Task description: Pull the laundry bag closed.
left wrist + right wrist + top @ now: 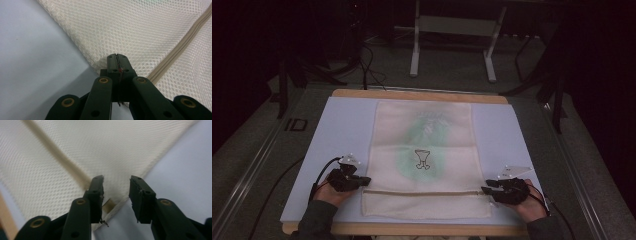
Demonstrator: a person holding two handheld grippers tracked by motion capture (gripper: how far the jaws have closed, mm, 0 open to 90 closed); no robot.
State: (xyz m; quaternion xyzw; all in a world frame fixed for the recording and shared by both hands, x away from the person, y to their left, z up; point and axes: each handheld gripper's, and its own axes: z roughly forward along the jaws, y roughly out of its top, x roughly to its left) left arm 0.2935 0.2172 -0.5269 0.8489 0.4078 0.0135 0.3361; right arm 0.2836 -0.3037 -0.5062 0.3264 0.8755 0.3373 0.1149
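Lying flat at the middle of the pale blue mat (342, 130), cream mesh bag (424, 150), faint green tint and small dark emblem, zipper (422, 192) across its near end, left gripper (362, 181) pinching the bag's 9 o'clock edge, right gripper (486, 190) spread at the 3 o'clock edge.

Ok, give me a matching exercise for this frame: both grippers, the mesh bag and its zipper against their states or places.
Things:
1. left gripper
2. right gripper
3. mesh bag
4. zipper

States or places:
A. lies flat on the blue mat, with a printed figure in the middle
B. jaws apart, at the bag's right edge
C. runs across the bag near its close end
D. jaws shut, at the bag's left edge

Pairs: 1-D, 2-B, 3-A, 4-C
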